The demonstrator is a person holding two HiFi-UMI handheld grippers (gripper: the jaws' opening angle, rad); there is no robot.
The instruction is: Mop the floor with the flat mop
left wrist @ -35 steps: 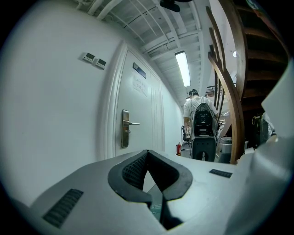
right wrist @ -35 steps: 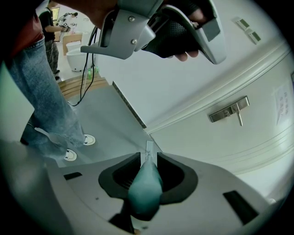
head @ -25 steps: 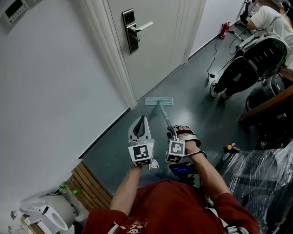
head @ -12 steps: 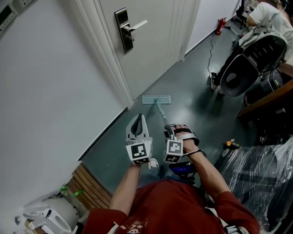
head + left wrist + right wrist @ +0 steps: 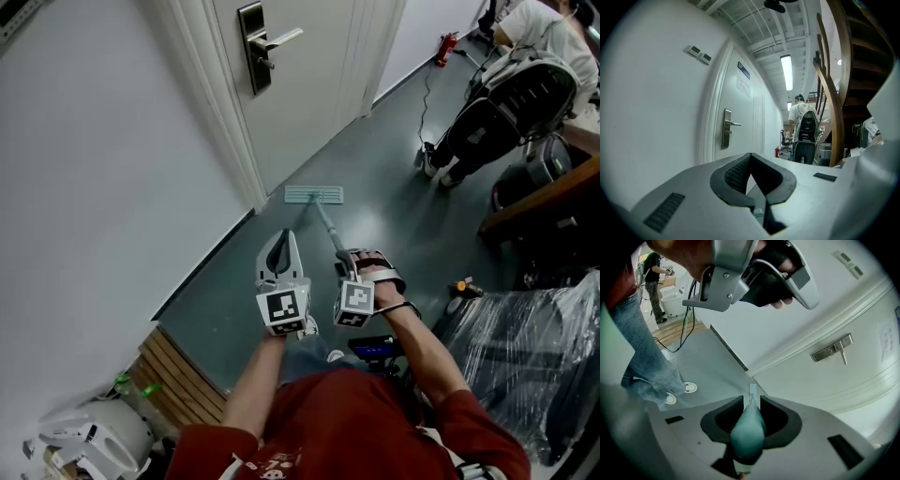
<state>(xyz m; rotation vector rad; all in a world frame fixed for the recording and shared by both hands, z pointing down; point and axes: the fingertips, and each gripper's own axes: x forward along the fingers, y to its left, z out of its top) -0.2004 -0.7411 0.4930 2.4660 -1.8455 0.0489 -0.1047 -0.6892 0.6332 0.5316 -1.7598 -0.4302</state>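
The right claw point(image 5: 349, 270) is closing firmly on the handle point(image 5: 747, 430) of the flat mop point(image 5: 323, 220). In the right gripper view the teal handle is sitting between both jaws and is filling the gap between them. In the head view the handle is running from this claw toward 12 o'clock, a little to the left, down to the mop head point(image 5: 314, 195). The mop head is lying flat on the dark grey floor point(image 5: 384, 178), just beside the foot of the white frame of the door point(image 5: 309, 94). The left claw point(image 5: 285, 246) is hovering at 9 o'clock of the right claw, near it but apart from the handle. Its jaws are meeting at the tips and are holding nothing. The left gripper view is looking along the wall toward the door lever point(image 5: 729, 124). At 2 o'clock of the mop head, well apart from it, a person carrying a black backpack point(image 5: 525, 89) is standing. A red fire extinguisher point(image 5: 441, 49) is standing by the wall at 1 o'clock. At 7 o'clock of the claws, some wooden slats point(image 5: 183, 380) are lying by the wall.
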